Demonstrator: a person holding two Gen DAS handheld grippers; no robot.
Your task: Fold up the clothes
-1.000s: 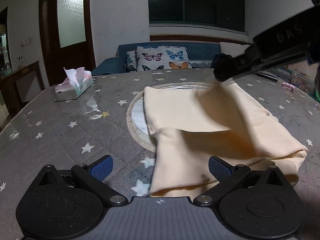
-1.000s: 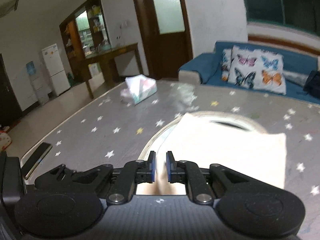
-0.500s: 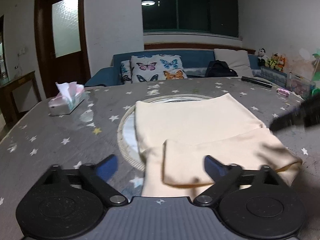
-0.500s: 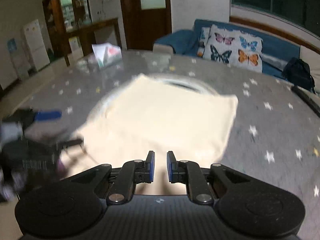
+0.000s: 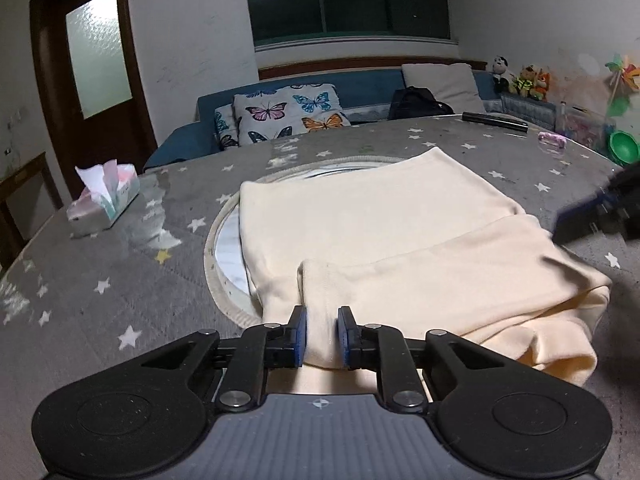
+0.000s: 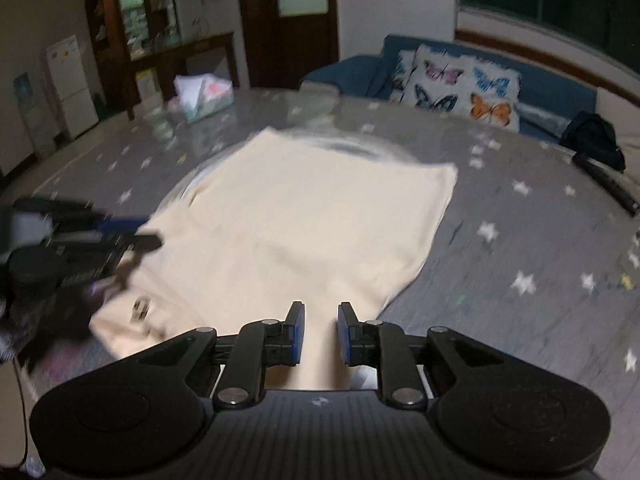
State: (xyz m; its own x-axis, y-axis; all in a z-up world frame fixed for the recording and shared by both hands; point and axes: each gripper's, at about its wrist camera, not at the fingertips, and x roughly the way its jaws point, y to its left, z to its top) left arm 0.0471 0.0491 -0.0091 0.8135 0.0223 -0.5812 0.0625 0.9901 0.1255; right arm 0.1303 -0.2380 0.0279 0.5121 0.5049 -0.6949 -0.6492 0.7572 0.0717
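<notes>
1. Nearest in the left wrist view: left hand-held gripper (image 5: pixel 322 334), held low and level over the near edge of the desk (image 5: pixel 100 280), aimed forward along the surface.
2. Blue pads narrowed around a stitched fold of the cream garment (image 5: pixel 360 220), cloth filling the gap; whether truly pinched or only straddled, cannot tell. Probably set there to take the near hem for the next fold.
3. Nearest in the right wrist view: right hand-held gripper (image 6: pixel 320 332), also low and tilted slightly downward, approaching from the garment's other side.
4. Its pads parted by a small gap, pale cloth visible behind and between them; blurred, so pinching or merely hovering, cannot tell.
5. Just beyond both: garment spread flat on the desk, already doubled once, a sleeve or side panel laid across the body, a thicker bunched layer at the near right corner in the left view. Seemingly partway through folding, one more fold or more likely needed.
6. Under the garment's middle and far part: round inset plate (image 5: pixel 224 236), its braided rim curving out at the left.
7. Farther left on the desk: tissue box (image 5: pixel 106 200), well apart from the cloth.
8. Farthest: blue sofa (image 5: pixel 360 88) with butterfly cushion (image 5: pixel 288 114), beyond the desk edge.
</notes>
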